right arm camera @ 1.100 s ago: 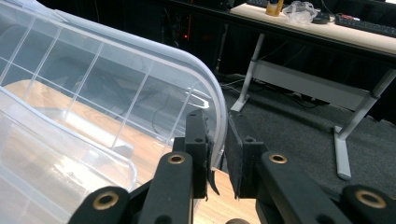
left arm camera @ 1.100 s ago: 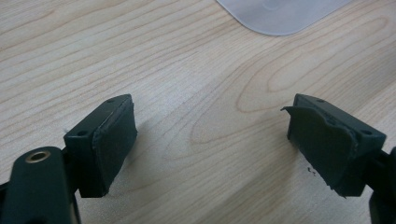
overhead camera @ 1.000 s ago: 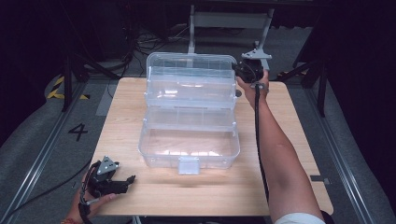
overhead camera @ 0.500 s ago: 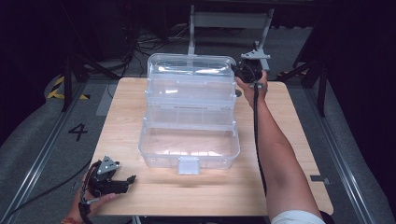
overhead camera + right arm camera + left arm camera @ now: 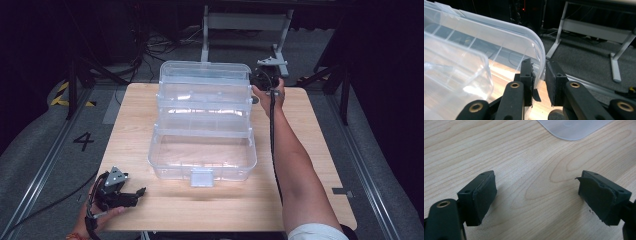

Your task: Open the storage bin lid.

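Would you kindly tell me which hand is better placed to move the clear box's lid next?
Right: its tool straddles the lid rim at the box's far corner, while the left tool rests open near the table's front edge.

Clear glossy plastic box; matt pale wood table.

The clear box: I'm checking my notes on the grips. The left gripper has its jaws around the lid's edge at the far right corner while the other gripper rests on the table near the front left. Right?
Not quite: it is the right gripper whose jaws stand around the lid edge of the clear box, as the right gripper view shows. The left gripper is the one resting open on the table near the front left.
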{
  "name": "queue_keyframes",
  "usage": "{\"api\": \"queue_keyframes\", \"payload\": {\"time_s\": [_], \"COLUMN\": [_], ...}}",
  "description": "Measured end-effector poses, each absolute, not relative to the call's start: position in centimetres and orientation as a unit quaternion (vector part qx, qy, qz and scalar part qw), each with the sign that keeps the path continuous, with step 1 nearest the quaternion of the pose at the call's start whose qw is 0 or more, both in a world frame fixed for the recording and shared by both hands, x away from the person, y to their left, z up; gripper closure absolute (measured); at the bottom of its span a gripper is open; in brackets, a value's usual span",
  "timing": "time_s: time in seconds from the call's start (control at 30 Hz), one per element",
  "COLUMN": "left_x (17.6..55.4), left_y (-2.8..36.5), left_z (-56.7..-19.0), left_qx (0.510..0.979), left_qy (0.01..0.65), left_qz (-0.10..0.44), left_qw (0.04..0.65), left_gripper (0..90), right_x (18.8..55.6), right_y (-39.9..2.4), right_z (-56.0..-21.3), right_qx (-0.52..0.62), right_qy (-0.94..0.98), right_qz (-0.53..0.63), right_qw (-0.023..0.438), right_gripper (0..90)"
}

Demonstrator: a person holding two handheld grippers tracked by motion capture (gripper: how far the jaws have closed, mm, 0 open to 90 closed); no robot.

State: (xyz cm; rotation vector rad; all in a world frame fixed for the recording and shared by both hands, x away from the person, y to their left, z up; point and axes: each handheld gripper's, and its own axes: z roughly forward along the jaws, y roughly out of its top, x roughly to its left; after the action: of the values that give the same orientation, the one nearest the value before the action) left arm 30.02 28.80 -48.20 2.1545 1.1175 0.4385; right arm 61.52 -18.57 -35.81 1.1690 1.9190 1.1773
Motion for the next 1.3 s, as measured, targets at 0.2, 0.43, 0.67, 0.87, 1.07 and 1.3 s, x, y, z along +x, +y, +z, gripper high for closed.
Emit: {"api": "queue_keyframes", "payload": {"time_s": [0.2,0.43,0.67,0.87,1.07,1.3], "left_x": [30.0,30.1,30.1,30.1,30.1,30.1], "left_y": [28.8,28.8,28.8,28.8,28.8,28.8], "left_z": [-48.2,-48.2,-48.2,-48.2,-48.2,-48.2], "left_qx": [0.824,0.825,0.825,0.825,0.825,0.826], "left_qy": [0.428,0.427,0.427,0.427,0.427,0.426], "left_qz": [0.166,0.167,0.167,0.167,0.167,0.168], "left_qw": [0.333,0.331,0.33,0.331,0.331,0.329], "left_gripper": [15.5,15.4,15.4,15.4,15.4,15.5], "right_x": [61.9,61.8,61.4,60.7,60.1,59.2], "right_y": [-19.0,-18.8,-19.1,-19.1,-19.1,-19.1], "right_z": [-37.6,-37.8,-37.2,-36.3,-35.7,-35.2], "right_qx": [0.456,0.45,0.444,0.427,0.413,0.405], "right_qy": [0.735,0.742,0.741,0.747,0.753,0.758], "right_qz": [0.429,0.424,0.429,0.429,0.426,0.423], "right_qw": [0.26,0.258,0.264,0.276,0.285,0.288], "right_gripper": [83.2,83.4,83.1,83.0,83.0,82.9]}}
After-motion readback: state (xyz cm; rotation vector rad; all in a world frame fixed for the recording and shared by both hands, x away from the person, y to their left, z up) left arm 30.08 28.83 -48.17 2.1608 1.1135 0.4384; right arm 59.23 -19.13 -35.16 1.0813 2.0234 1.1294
